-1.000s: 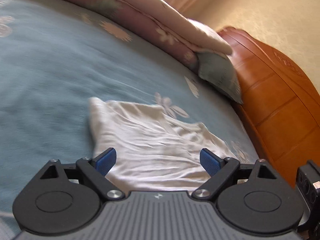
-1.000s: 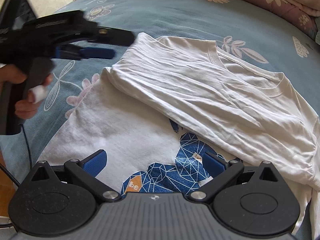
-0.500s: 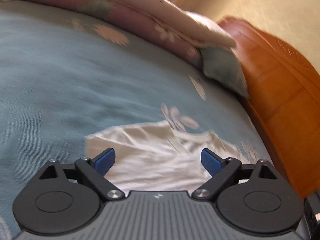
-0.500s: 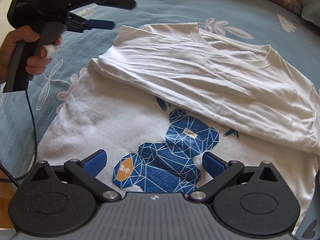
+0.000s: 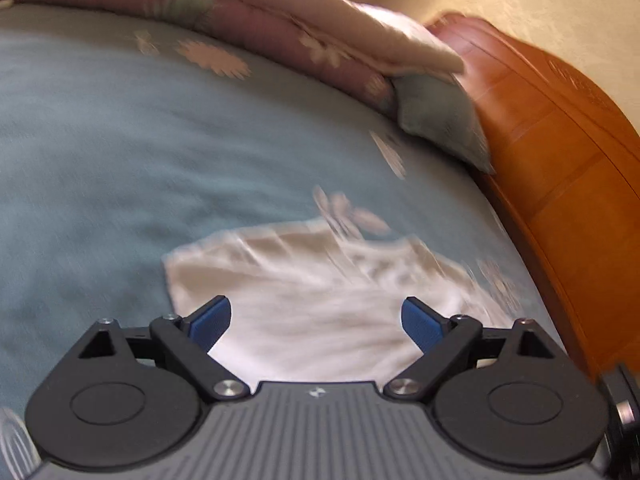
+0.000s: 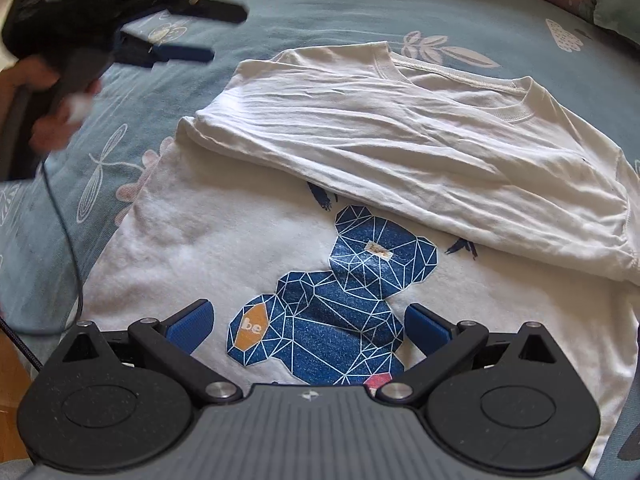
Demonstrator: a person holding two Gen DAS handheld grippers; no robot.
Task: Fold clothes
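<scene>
Blue floral bedsheet point(image 6: 320, 12) carries the white T-shirt point(image 6: 360, 152), one side already folded across its bear print (long axis slanting). Right gripper point(image 6: 306, 326) hovers directly above the print, fingers spread, empty; left gripper point(image 5: 316, 320), likewise spread, hangs beyond the shirt's far-left corner.

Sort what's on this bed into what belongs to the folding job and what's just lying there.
For the job: white T-shirt, partly folded over its blue bear print; left gripper and right gripper, jaws open.

Lying about: quilt, pillow, headboard.

T-shirt point(image 6: 400, 152) hem cut off below
</scene>
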